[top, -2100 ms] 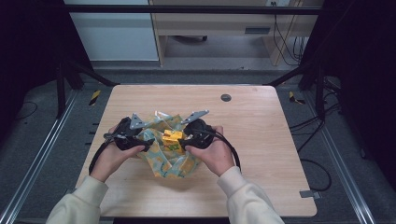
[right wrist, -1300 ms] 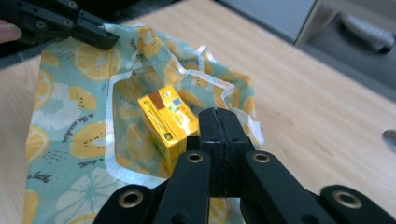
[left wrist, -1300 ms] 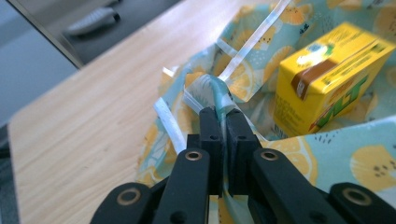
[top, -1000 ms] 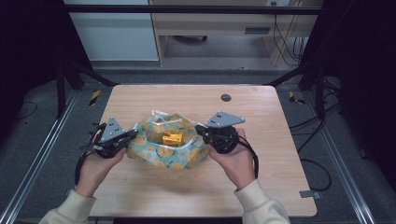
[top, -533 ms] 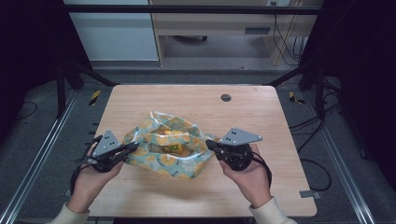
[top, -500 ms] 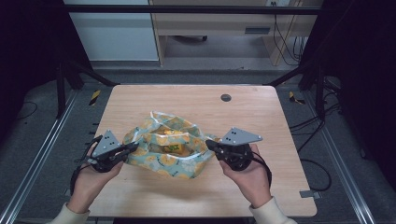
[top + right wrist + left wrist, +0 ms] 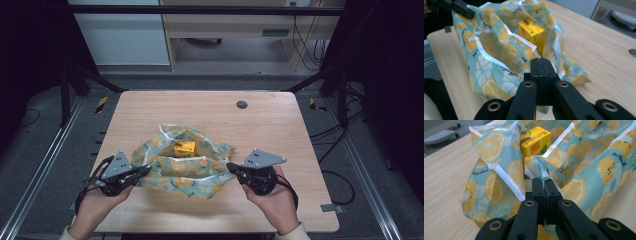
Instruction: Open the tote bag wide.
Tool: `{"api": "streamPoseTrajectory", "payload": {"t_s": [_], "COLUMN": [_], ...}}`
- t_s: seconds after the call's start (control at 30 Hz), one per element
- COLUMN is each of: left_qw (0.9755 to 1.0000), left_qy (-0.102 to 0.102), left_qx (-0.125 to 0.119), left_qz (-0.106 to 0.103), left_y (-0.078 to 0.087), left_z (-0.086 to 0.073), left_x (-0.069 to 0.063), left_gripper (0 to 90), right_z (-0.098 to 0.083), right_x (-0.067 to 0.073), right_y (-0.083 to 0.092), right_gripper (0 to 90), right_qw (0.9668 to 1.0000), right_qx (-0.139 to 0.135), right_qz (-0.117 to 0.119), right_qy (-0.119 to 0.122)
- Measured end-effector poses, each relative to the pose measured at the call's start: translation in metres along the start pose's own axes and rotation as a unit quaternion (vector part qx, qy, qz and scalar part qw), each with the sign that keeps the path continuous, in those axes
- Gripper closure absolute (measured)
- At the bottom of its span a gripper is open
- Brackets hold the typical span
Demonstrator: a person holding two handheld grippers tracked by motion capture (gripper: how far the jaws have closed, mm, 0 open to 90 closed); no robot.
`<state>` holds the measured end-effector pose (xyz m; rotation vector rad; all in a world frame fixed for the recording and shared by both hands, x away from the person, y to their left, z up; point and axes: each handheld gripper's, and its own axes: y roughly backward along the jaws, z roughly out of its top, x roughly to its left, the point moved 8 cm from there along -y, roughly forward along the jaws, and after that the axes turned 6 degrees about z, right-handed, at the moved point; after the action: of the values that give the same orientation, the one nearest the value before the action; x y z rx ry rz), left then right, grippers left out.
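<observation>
Two grippers, your left gripper and right gripper, each clench opposite edges of the lemon-print cloth spread across the wooden table, with the yellow juice carton upright midway between them, equally near either hand.

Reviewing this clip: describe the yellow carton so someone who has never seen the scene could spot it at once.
Start at the wooden table and find the lemon-print cloth spread near its front edge, pinched between the left gripper and right gripper. The small yellow carton stands in the cloth's hollow. Its solid yellow, boxy shape sets it apart from the soft teal fabric around it.
</observation>
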<state>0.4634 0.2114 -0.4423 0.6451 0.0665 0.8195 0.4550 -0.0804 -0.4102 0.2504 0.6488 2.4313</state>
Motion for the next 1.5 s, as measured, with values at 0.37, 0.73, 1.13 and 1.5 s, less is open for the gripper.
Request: {"api": "streamPoseTrajectory", "payload": {"t_s": [0.37,0.73,1.13,1.5], "left_qw": [0.9982,0.9972,0.9968,0.9961], "left_qy": [0.002,-0.015,0.001,0.003], "left_qx": [0.056,0.073,0.077,0.085], "left_qz": [-0.023,0.002,0.019,0.024], "left_y": [-0.025,-0.043,-0.049,-0.060], "left_z": [-0.037,-0.042,-0.051,-0.053], "left_x": [-0.010,-0.003,0.016,0.021], "left_gripper": [89.0,89.0,88.5,88.3], "right_z": [-0.044,-0.001,0.014,0.022], "right_x": [0.001,-0.013,-0.024,-0.060], "right_y": [-0.028,-0.055,-0.104,-0.132], "right_gripper": [88.7,53.0,52.9,90.0], "right_qw": [0.9981,0.9978,0.9946,0.9946], "right_qx": [0.053,0.062,0.102,0.101], "right_qz": [0.022,0.021,0.011,-0.020], "right_qy": [-0.024,-0.004,0.010,-0.014]}}
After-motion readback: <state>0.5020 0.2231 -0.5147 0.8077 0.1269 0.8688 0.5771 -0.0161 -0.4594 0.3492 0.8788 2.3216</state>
